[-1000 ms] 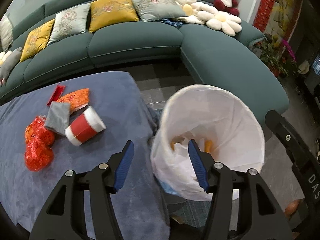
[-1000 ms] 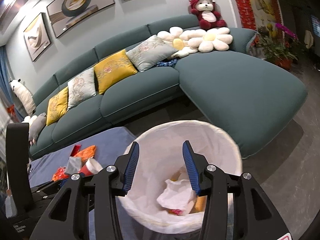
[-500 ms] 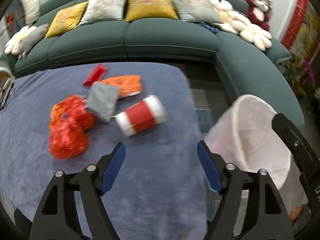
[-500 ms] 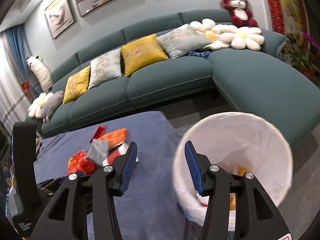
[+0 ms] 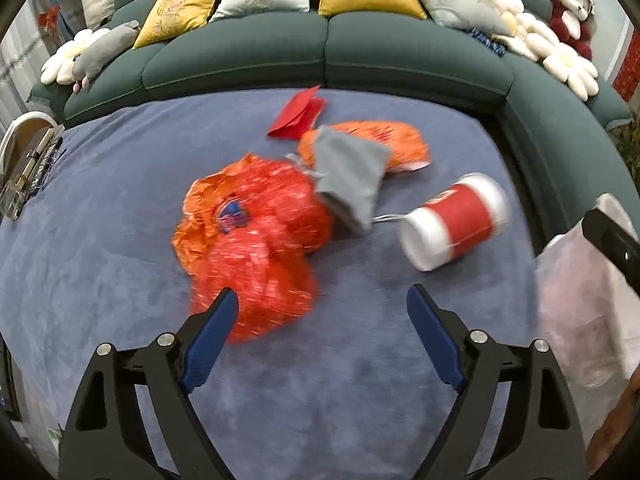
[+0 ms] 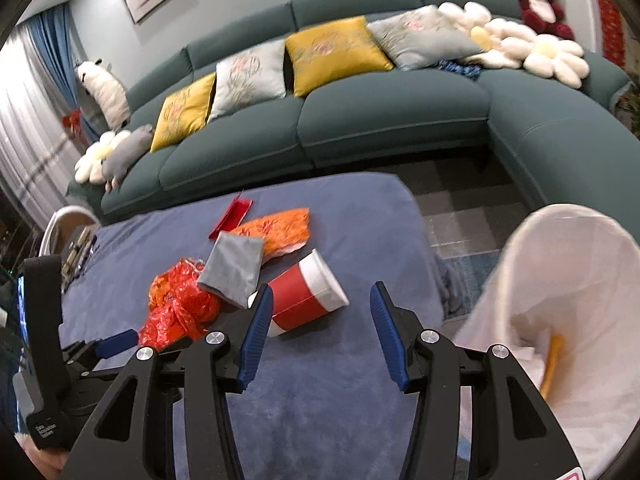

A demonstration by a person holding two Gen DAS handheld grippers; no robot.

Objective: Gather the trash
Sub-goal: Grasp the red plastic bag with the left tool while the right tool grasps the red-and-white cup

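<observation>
On the blue-covered table [image 5: 120, 184] lies a heap of trash: a crumpled red-orange plastic bag [image 5: 252, 240], a grey pouch [image 5: 348, 176], an orange wrapper [image 5: 384, 144], a red envelope [image 5: 298, 114] and a red-and-white paper cup [image 5: 456, 220] on its side. My left gripper [image 5: 320, 336] hovers over the near side of the bag, jaws opening, nothing between them. My right gripper [image 6: 320, 328] is open and empty just short of the cup [image 6: 308, 296]. The white-lined bin [image 6: 568, 312] stands to the right, off the table, with trash inside.
A teal corner sofa [image 6: 360, 120] with yellow and grey cushions, flower pillows and plush toys wraps behind the table. Small items lie at the table's far left edge [image 5: 28, 168]. Tiled floor [image 6: 460, 216] separates table, sofa and bin.
Both grippers swung left from over the bin to over the table's trash and dropped lower. The left jaws spread wider. The right jaws stayed about the same.
</observation>
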